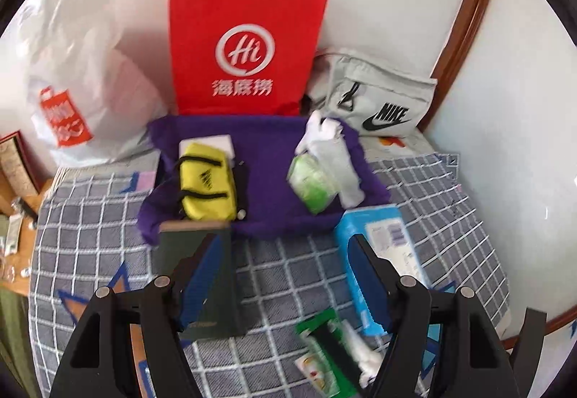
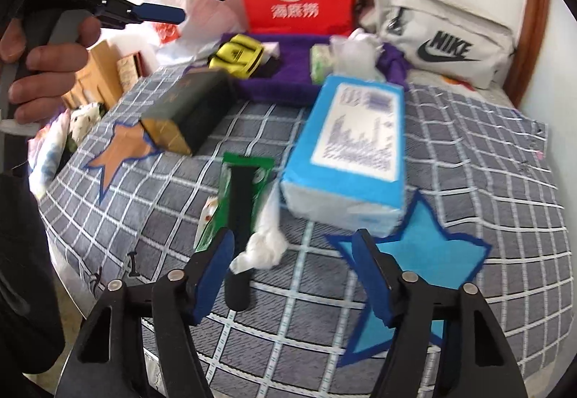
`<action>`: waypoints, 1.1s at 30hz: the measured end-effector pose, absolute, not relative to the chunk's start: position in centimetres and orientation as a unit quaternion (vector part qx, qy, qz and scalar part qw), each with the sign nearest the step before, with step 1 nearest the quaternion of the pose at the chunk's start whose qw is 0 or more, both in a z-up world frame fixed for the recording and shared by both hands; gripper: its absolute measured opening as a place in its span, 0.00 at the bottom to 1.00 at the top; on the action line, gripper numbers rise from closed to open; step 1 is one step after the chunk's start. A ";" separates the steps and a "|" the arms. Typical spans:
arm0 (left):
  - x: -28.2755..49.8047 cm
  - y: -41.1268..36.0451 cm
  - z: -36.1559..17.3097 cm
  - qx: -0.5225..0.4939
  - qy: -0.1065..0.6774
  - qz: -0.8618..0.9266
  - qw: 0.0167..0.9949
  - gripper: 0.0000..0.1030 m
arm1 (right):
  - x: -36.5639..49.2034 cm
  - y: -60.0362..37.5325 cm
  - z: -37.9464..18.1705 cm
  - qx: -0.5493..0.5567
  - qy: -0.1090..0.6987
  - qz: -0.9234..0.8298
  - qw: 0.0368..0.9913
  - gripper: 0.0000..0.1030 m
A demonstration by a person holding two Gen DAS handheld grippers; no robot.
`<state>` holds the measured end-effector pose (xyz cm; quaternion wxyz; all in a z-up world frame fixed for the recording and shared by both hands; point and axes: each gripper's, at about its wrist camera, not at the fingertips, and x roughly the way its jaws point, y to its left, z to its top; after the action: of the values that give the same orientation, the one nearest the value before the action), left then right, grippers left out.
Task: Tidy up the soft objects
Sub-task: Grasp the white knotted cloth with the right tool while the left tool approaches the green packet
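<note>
From the left wrist, the left gripper (image 1: 285, 275) is hovering with jaws apart and empty above the checked bedcover (image 1: 450, 203); the purple tray (image 1: 267, 160) is already holding a yellow pouch (image 1: 205, 181) and a green tissue pack (image 1: 310, 187).

From the right wrist, the right gripper (image 2: 292, 272) is standing apart around the white crumpled tissue (image 2: 263, 248), not yet pressing it. Probably this is the picking step; next it must close gently, then carry it to the tray.
</note>
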<state>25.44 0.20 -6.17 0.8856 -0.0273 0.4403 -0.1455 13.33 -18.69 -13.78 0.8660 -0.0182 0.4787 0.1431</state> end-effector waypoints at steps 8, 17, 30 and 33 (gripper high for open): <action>20.5 2.3 -9.6 -0.031 0.464 -0.123 0.877 0.69 | 14.0 -16.6 -17.6 -0.012 0.502 0.169 0.848 0.40; 17.6 1.0 -13.0 -0.051 0.509 -0.135 0.848 0.69 | 12.1 -17.6 -16.1 -0.016 0.468 0.174 0.866 0.22; 14.9 -0.5 -13.6 -0.026 0.515 -0.121 0.848 0.69 | 9.1 -20.2 -13.7 0.003 0.432 0.168 0.886 0.22; 14.4 -0.7 -13.5 -0.023 0.513 -0.122 0.849 0.69 | 8.4 -20.6 -13.3 0.003 0.426 0.166 0.890 0.22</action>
<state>14.41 -0.66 -13.46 0.8492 -0.0230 0.5133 -0.1221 8.39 -20.62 -13.31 0.8895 0.0026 0.4258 0.1658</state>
